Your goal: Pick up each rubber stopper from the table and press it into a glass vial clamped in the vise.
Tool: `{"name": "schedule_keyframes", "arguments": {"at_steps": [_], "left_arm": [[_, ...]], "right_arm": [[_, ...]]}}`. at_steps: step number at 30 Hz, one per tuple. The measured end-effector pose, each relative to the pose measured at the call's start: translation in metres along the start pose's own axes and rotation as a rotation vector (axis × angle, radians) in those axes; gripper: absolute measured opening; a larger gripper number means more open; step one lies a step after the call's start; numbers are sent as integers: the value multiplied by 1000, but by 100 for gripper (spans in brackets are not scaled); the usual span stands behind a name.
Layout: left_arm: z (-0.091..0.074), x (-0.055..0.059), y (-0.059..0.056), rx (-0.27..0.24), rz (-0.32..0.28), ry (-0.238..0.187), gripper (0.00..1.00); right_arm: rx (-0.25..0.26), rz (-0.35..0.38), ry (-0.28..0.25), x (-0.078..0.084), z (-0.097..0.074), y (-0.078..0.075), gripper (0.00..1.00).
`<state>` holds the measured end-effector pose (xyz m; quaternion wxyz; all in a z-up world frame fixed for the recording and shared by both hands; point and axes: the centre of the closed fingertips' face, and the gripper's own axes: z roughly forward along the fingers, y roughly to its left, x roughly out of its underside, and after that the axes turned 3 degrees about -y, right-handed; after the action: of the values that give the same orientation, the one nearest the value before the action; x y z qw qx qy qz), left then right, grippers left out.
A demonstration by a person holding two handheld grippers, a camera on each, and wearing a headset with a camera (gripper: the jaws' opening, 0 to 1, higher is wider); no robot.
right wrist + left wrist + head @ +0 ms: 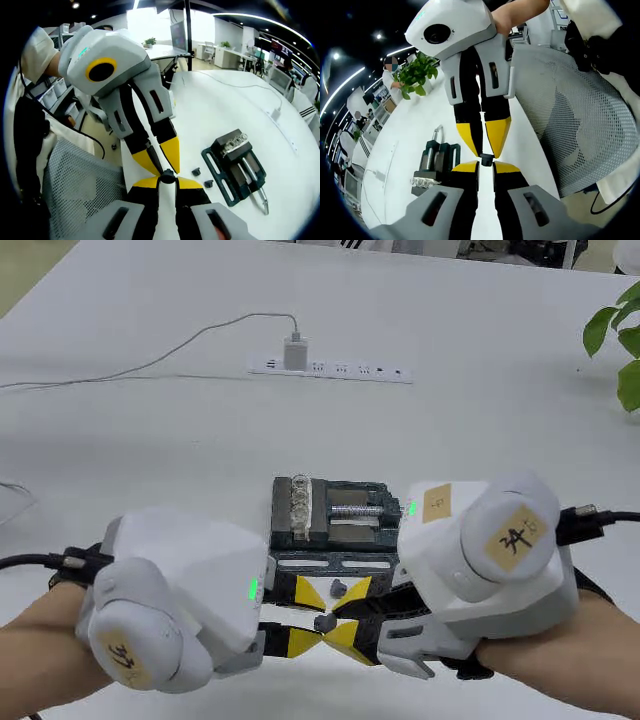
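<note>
- Now the left gripper (303, 617) and the right gripper (354, 615) are brought tip to tip just in front of the vise (345, 522), low over the white table (200, 430).
- A small dark rubber stopper (325, 622) is caught right where the four yellow tips meet.
- Both pairs of jaws are seen drawn in narrow against that stopper from opposite sides; which pair bears its weight cannot be told.
- A row of glass vials (299, 502) is held upright in the vise, at its left end in the head view.
- Two loose stoppers (196, 171) are spotted in the right gripper view, lying on the table just beside the vise base.
- Further back, a power strip (330, 367) with a charger (295, 352) plugged in is laid across the table.
</note>
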<state>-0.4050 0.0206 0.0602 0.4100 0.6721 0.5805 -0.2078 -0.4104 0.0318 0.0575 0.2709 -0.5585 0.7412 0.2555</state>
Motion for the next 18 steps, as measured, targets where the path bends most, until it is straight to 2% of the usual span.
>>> {"name": "schedule_keyframes", "arguments": {"at_steps": [18], "left_arm": [[3,2,-5,13,15,13,6]], "right_arm": [[-6,-3,14,2,2,2,7]]}}
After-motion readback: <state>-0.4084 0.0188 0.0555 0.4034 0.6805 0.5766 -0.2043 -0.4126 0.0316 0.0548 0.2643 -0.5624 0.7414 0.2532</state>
